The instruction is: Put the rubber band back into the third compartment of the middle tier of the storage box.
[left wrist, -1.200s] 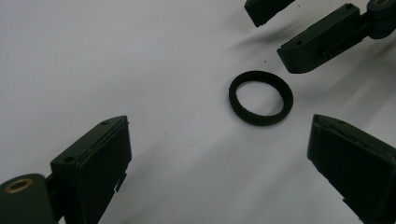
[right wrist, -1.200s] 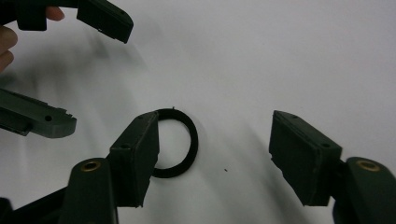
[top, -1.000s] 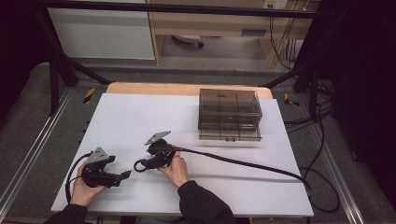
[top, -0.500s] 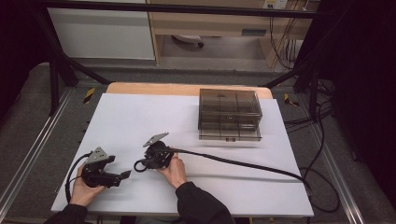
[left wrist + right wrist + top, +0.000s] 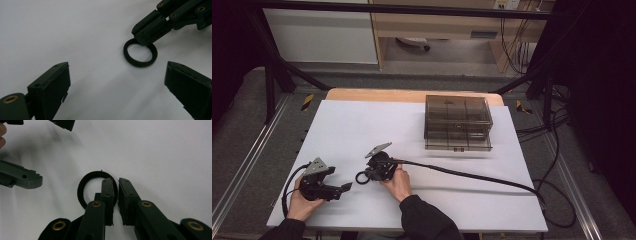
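Right hand-held gripper [image 5: 115,192] pinches black ring [image 5: 85,187]; near rim hidden behind jaws.

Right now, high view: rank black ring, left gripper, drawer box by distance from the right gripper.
1. black ring: pinched at the tip of the right gripper.
2. left gripper: close by, toward the left near corner.
3. drawer box: far right of the table.

Both grippers black, brass-coloured pivot screws. Left gripper [image 5: 343,188] and right gripper [image 5: 363,176] carry grey three-cornered plates, trailing black cables. Dark sleeves.
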A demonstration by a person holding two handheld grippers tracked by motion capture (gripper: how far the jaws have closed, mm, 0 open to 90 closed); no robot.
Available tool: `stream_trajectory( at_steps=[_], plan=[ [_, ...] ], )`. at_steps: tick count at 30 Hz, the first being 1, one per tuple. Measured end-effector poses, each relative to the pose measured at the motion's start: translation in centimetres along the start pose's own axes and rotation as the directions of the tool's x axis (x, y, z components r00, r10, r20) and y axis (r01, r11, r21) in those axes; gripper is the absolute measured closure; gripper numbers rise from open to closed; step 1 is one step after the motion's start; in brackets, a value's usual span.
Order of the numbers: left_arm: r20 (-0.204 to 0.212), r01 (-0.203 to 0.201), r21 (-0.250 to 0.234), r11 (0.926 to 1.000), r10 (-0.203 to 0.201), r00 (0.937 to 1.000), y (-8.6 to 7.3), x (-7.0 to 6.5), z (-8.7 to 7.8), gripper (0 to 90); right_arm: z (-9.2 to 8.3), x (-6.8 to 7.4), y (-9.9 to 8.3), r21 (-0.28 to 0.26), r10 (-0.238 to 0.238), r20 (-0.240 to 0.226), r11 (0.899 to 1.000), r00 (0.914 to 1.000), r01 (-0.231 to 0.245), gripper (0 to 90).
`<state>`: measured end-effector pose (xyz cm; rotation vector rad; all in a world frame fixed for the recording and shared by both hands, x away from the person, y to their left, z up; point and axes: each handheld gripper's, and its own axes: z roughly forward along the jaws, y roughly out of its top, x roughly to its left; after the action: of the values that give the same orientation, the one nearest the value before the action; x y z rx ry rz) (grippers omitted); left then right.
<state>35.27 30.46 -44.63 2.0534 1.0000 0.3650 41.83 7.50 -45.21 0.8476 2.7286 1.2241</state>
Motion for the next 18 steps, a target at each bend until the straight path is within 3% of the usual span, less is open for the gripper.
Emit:
stream_trajectory(
  at_steps=[18],
  plan=[
    [-0.001, -0.001, -0.001, 1.0000, 0.001, 1.0000, 0.00, 0.02, -0.02, 6.3, -0.67, 0.16, 0.38, -0.004, 0.003, 0.016, 1.000, 0.9999, -0.003, 87.5]
  ],
)
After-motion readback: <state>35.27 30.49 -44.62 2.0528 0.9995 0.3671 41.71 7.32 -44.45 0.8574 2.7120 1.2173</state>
